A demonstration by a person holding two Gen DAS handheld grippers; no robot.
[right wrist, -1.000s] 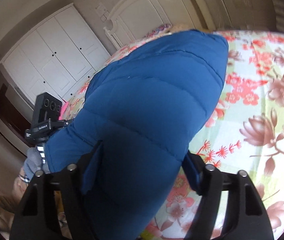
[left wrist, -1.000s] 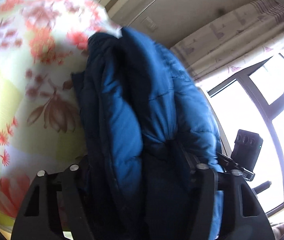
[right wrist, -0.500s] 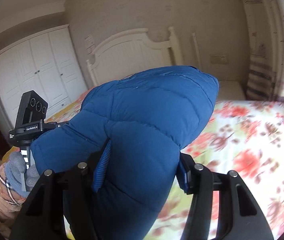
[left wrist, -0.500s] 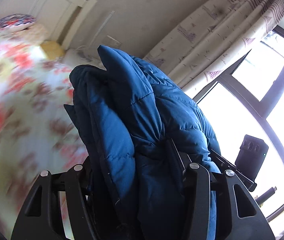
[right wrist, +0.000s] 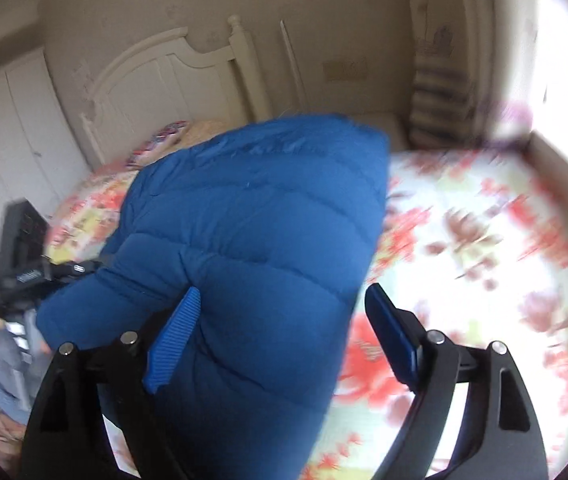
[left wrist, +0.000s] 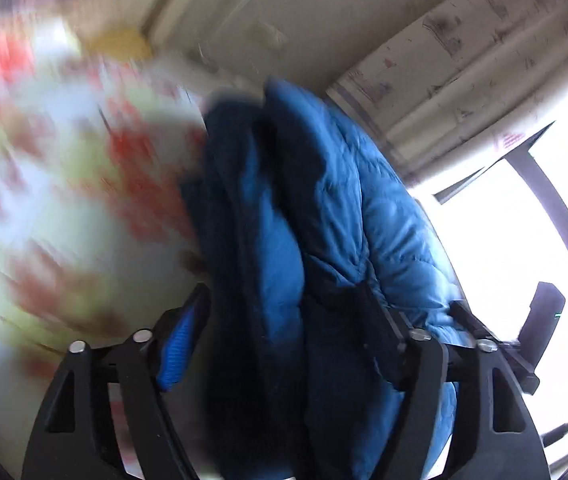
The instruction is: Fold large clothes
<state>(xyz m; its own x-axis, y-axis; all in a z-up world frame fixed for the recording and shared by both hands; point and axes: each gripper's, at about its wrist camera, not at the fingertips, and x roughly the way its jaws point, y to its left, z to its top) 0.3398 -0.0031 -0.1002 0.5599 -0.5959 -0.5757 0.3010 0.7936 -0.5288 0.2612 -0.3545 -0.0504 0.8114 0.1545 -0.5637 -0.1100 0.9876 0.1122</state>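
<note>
A blue puffer jacket (left wrist: 323,220) hangs folded between the jaws of my left gripper (left wrist: 284,296). Those jaws are opening: the left pad (left wrist: 180,344) stands clear of the cloth, and the right finger is buried in the folds. In the right wrist view the same jacket (right wrist: 252,220) lies over my right gripper (right wrist: 284,292), whose jaws are opening too. Its right pad (right wrist: 391,340) has a gap to the cloth, while the left pad (right wrist: 176,340) still lies against it. The jacket's lower part is hidden below both views.
A bed with a floral sheet (right wrist: 483,260) lies under and beyond the jacket, blurred by motion. A white headboard (right wrist: 164,68), a pillow (right wrist: 164,136) and a white wardrobe (right wrist: 4,140) stand behind. Curtains (left wrist: 463,60) and a bright window (left wrist: 523,240) are on the right.
Both pairs of jaws have spread wider, and a pad of each has come off the jacket. Both views have swung across the bed, which now blurs.
</note>
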